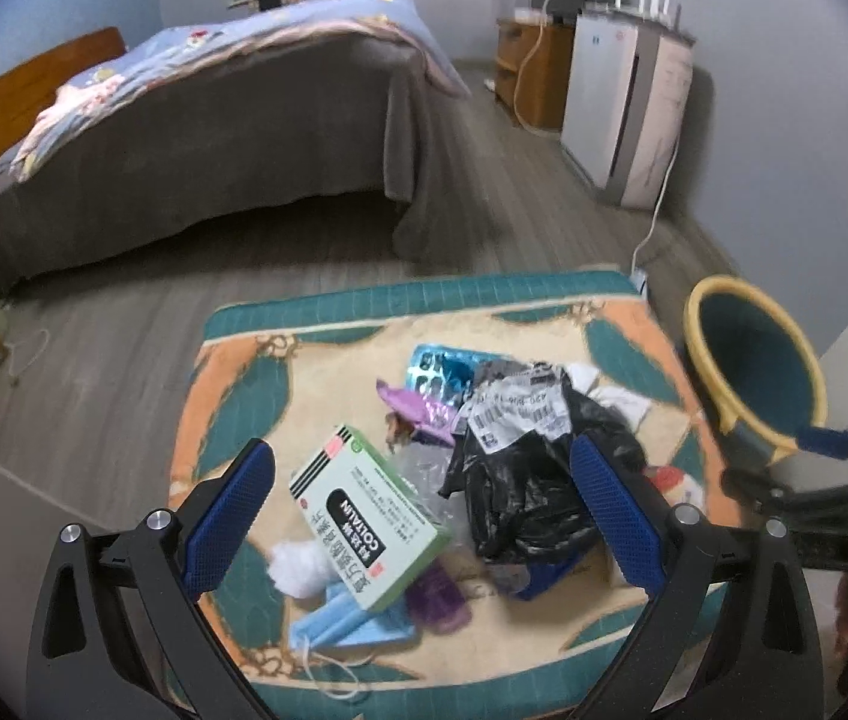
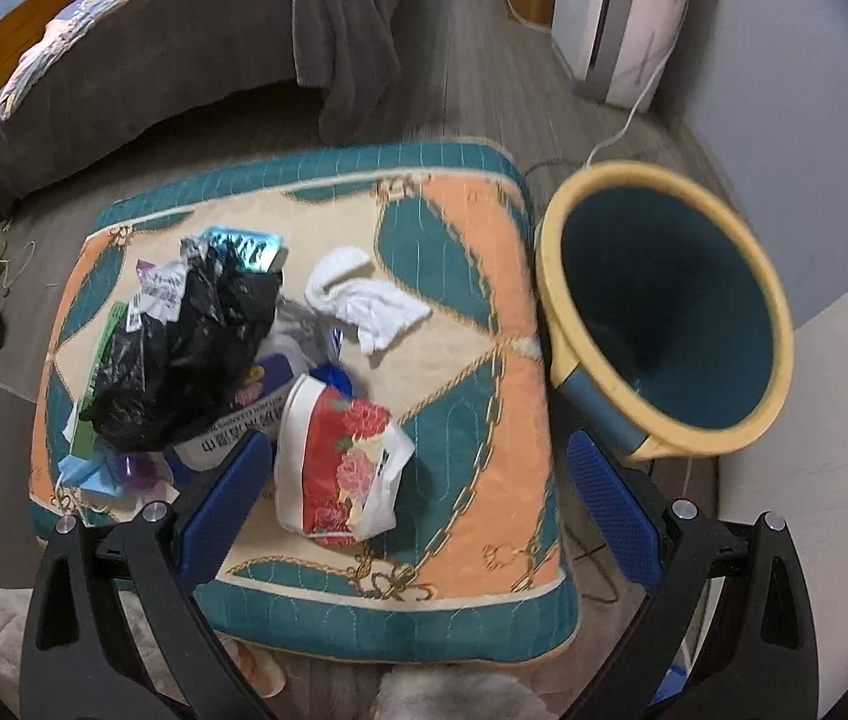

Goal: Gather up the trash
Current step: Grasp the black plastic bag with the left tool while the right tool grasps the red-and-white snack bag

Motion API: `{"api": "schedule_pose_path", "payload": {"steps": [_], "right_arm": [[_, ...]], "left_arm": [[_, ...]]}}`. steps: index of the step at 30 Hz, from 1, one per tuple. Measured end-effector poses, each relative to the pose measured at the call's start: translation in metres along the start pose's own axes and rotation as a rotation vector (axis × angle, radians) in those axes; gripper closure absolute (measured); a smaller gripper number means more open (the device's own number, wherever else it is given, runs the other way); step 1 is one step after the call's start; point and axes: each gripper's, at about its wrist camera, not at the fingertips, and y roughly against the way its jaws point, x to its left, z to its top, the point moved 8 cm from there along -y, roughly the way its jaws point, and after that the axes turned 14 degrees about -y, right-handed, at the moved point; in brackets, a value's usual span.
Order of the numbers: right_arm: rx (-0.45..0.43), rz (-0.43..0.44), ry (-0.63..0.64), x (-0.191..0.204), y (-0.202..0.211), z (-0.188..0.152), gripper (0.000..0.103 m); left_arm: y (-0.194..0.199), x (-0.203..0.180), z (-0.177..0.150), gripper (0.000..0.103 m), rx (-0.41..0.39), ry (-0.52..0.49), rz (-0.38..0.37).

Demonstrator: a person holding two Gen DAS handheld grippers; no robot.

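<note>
**Both jaws wide over the trash pile**

While both cameras look down on the patterned cushion (image 2: 472, 276), I see the trash heaped on it at centre frame in the left wrist view and left of centre in the right. My left gripper (image 1: 421, 516) has its jaws spread apart, holding nothing, above the medicine box (image 1: 364, 519) and the crumpled black plastic bag (image 1: 520, 480). A blue face mask (image 1: 346, 630) lies just below the box, a blister pack (image 1: 442, 369) higher up. My right gripper (image 2: 418, 516) also has its jaws apart and empty, above the red floral packet (image 2: 334, 462); a white sock (image 2: 364, 300) lies nearer the cushion's middle. The yellow-rimmed bin (image 2: 664, 318) stands just beside the cushion, at right of frame, mouth tilted toward the camera.
</note>
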Motion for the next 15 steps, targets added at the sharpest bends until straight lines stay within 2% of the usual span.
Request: {"api": "schedule_pose_path", "payload": {"steps": [4, 6, 9, 15], "right_arm": [[0.036, 0.007, 0.034, 0.003, -0.011, -0.006, 0.010], [0.053, -0.008, 0.047, 0.003, -0.017, -0.007, 0.019], [0.121, 0.022, 0.005, 0.002, -0.028, -0.016, 0.035], [0.216, 0.048, -0.011, 0.006, -0.046, -0.030, 0.052]], "left_arm": [[-0.024, -0.004, -0.007, 0.005, 0.062, 0.001, -0.033], [-0.030, -0.004, -0.008, 0.005, 0.062, 0.008, -0.044], [-0.037, -0.010, -0.003, 0.007, 0.049, 0.025, -0.117], [-0.063, -0.038, -0.004, 0.010, 0.088, -0.060, -0.172]]}}
